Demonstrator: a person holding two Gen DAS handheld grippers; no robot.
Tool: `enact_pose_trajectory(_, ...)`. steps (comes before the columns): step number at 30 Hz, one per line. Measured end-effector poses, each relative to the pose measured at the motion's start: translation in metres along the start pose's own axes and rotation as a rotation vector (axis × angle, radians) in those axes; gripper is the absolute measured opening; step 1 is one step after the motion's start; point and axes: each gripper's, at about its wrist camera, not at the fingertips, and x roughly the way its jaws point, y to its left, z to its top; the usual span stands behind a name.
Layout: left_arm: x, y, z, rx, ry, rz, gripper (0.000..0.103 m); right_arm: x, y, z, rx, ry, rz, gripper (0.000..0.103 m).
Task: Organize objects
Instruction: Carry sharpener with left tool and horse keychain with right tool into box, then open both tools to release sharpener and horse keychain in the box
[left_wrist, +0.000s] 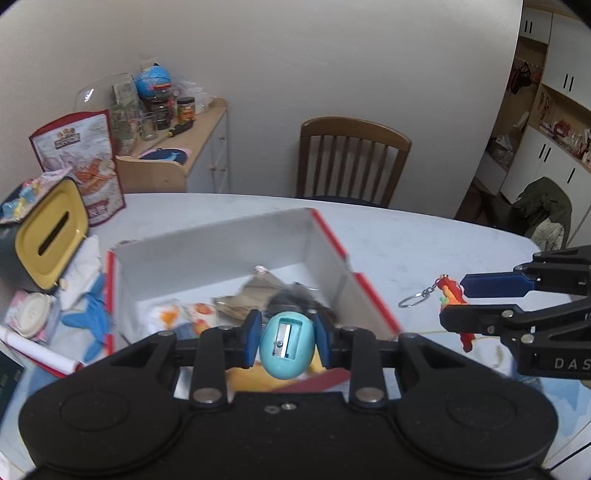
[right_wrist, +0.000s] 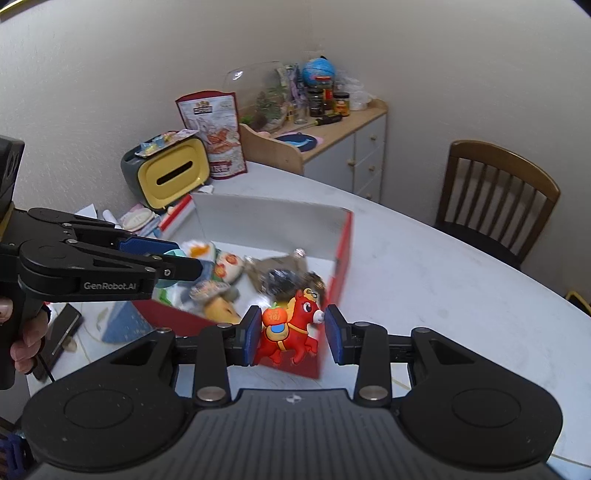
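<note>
The left gripper's (left_wrist: 284, 341) blue fingers (left_wrist: 252, 338) were nearly closed, clamped on a turquoise egg-shaped pencil sharpener (left_wrist: 286, 345). The right gripper (right_wrist: 291, 334) stood somewhat wider; a red toy horse keychain (right_wrist: 290, 332) sat between its pads, apparently pinched, though contact on the far pad was unclear. Both items hung over the near edge of a red-and-white cardboard box (right_wrist: 338, 254) holding assorted small objects, blurred. The box rested on a white table (right_wrist: 443, 277), a yellow-lidded tissue holder (right_wrist: 173, 175) beyond. Judged step: carrying both items to the box. Next move requires positioning over open space inside, then releasing.
</note>
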Motion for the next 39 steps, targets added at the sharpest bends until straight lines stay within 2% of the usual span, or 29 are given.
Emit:
enact_pose_trajectory(12,0.034,0.056,0.016,0.041,0.018,0.042,0.029,0.074,0.045,0.027,-0.024,0.051,-0.005,0.036)
enact_pose_trajectory(24,0.101,0.059,0.012,0.118,0.125,0.008,0.029,0.147,0.053,0.015,-0.02,0.171,-0.043,0.036)
enact_pose_trajectory(31,0.132,0.054,0.006,0.118,0.208,-0.039,0.029,0.165,0.054,0.002,-0.035,0.231,-0.033,0.036)
enact_pose_trajectory(39,0.158,0.058,0.003,0.099,0.314,-0.071,0.028,0.17,0.051,0.001,-0.011,0.245,-0.03,0.037)
